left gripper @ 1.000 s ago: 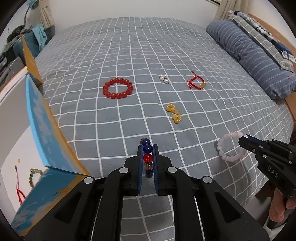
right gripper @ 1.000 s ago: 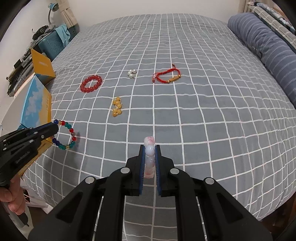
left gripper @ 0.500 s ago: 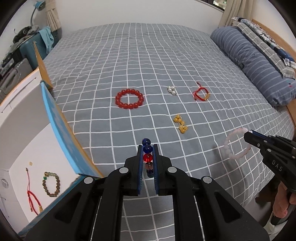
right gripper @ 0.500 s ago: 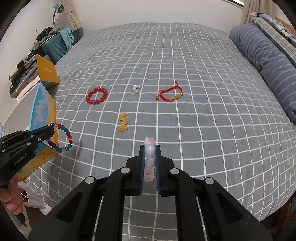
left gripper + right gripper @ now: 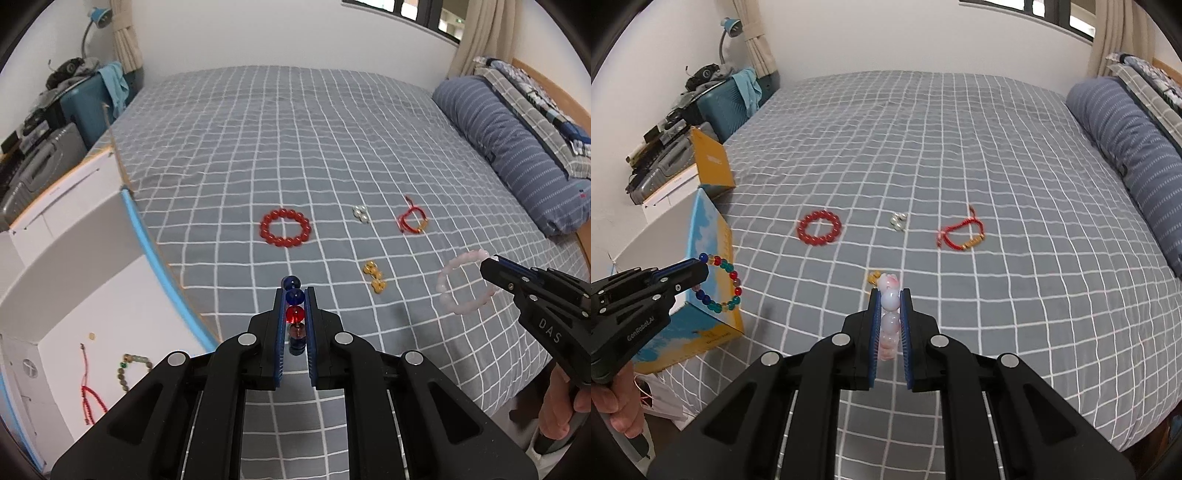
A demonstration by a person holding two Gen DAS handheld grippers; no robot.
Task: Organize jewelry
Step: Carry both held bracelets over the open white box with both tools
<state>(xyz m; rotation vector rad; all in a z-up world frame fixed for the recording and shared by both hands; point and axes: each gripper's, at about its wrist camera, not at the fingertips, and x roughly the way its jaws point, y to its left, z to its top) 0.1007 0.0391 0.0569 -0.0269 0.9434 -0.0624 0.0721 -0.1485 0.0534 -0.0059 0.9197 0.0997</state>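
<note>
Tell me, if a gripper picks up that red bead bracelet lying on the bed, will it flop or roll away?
The red bead bracelet would probably sag into a loop, as the pink bracelet hangs from the right gripper. It likely won't roll, lying flat on the soft bedspread. Its round, glossy beads may be slippery.

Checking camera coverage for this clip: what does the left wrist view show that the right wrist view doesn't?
Only the left wrist view looks inside the open white box, where a red cord and a dark bead bracelet lie.

Only the right wrist view shows the multicolour bracelet as a whole loop hanging from the left claw.

Both show the red bead bracelet, the red cord bracelet, the pearl cluster and the pink bracelet gripped by the right claw.
</note>
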